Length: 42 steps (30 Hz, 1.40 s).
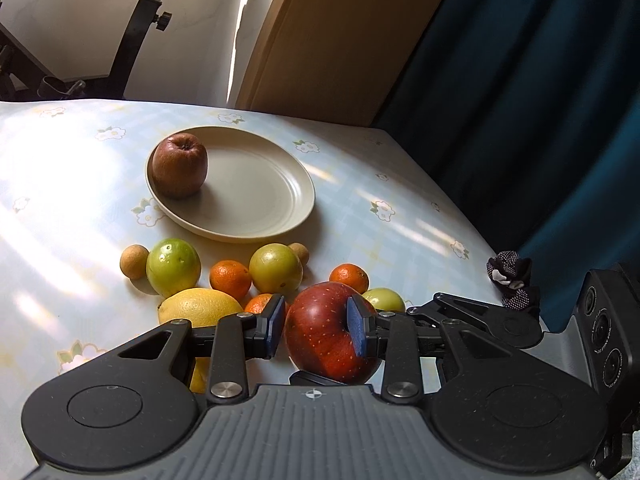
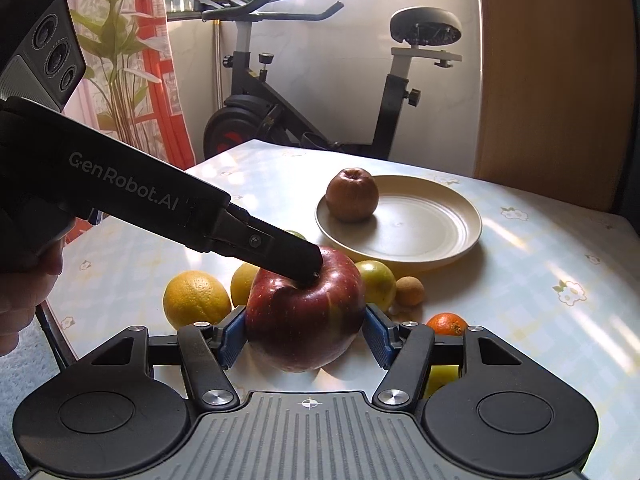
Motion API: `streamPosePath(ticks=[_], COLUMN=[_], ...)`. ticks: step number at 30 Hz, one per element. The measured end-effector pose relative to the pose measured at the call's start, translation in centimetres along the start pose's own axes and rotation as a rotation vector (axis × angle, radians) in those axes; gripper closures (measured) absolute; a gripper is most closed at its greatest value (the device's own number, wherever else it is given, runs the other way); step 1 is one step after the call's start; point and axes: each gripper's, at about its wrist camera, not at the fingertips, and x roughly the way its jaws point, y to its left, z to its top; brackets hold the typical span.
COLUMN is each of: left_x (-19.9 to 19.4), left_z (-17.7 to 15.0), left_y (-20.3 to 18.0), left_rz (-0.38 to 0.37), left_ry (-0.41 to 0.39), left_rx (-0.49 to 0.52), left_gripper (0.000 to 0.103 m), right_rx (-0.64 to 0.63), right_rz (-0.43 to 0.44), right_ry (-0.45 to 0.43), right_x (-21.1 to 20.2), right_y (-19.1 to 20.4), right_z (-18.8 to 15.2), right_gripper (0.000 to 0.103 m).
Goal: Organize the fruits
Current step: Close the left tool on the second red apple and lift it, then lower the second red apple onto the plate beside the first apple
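Observation:
A red apple (image 1: 326, 332) (image 2: 306, 316) sits among loose fruit on the table. My right gripper (image 2: 306, 334) has both blue pads against the apple's sides. My left gripper (image 1: 316, 326) stands over the same apple; its right pad rests in the apple's top hollow and its left pad hangs free. In the right wrist view the left gripper's fingers (image 2: 280, 254) press on the apple's top. A cream plate (image 1: 256, 200) (image 2: 420, 236) farther back holds a brown apple (image 1: 180, 170) (image 2: 352, 194).
Around the apple lie green fruits (image 1: 173, 266), tangerines (image 1: 230, 278), a yellow citrus (image 1: 200, 310) (image 2: 196, 298) and small brown fruits (image 1: 134, 262) (image 2: 409, 291). The table edge (image 1: 460, 204) runs on the right by a dark curtain. An exercise bike (image 2: 304, 92) stands behind.

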Motion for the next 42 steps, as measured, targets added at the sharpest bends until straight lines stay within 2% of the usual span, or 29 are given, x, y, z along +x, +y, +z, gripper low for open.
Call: streamPosePath(ticks=[8,14,19,26,30,37,42], left_x=[-1.8,-1.7,-0.5,1.5,3.1,6.2,8.1], left_z=[3.2,4.8,6.3,9.1,10.4,11.7,11.3], left_y=[-1.0,-0.9,-0.1,2.6,4.6,7.4,7.9], left_rz=[-0.011,-0.014,-0.006,0.041,0.046,0.050,0.088], left_ry=[-0.060,-0.069,-0.049,-0.021,0.006,0.070,0.106], left_rx=[0.037,0.049,0.065,0.056,0.017,-0.048,-0.066], left_gripper=[0.067,0.067,0.067,0.068,0.069,0.069,0.069], right_rx=[-0.019,-0.022,-0.028,-0.025,-0.016,-0.012,0.017], right_rz=[0.001,0.006,0.028,0.076,0.088,0.066,0.055], right_ry=[-0.049,-0.059,-0.045,-0.009,0.021,0.077,0.116], right_x=[-0.7,0.1,2.0,6.8,9.3,13.0,14.9], right_y=[-0.9,-1.8,-2.9,-4.1,-4.7,-5.2,-5.4], right_z=[3.2,4.9,6.5,8.8,9.5,9.0,8.0], right_gripper=[0.046,0.046,0.046,0.046,0.046,0.046,0.046])
